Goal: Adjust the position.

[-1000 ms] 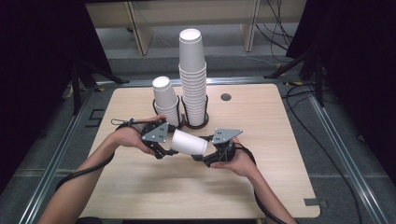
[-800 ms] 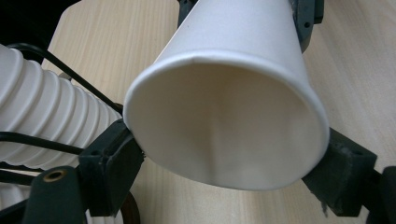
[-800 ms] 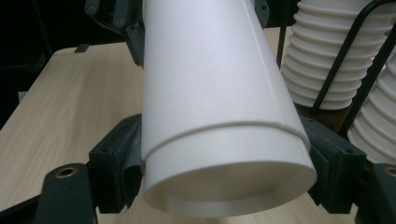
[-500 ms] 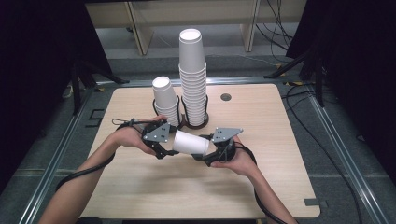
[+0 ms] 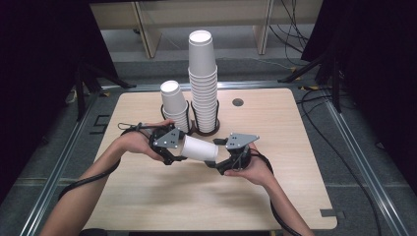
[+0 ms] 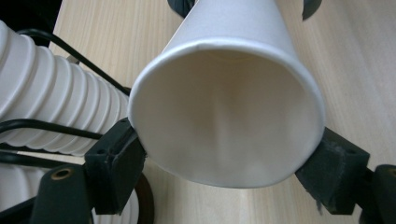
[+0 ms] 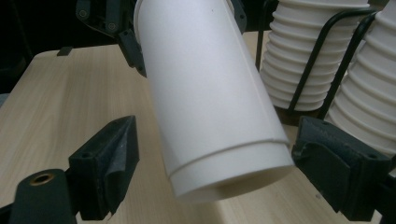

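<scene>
White paper cup (image 5: 200, 148) lies on its side at mid-frame of the high view, clear of the wooden table (image 5: 147, 206), bridged between the left gripper (image 5: 173, 153) and the right gripper (image 5: 222, 164). Behind it, a short stack (image 5: 174, 105) and a tall stack (image 5: 203, 81) stand in a wire holder.

Left gripper view — the cup's open mouth (image 6: 226, 112) sits at centre frame, both jaws pressed on its rim: clamped.

Right gripper view — the cup's base end (image 7: 229, 163) hangs between the jaws, a gap on the left side; they stand apart.

My guess: a handover or pull-apart, midway, with stacking left.
</scene>
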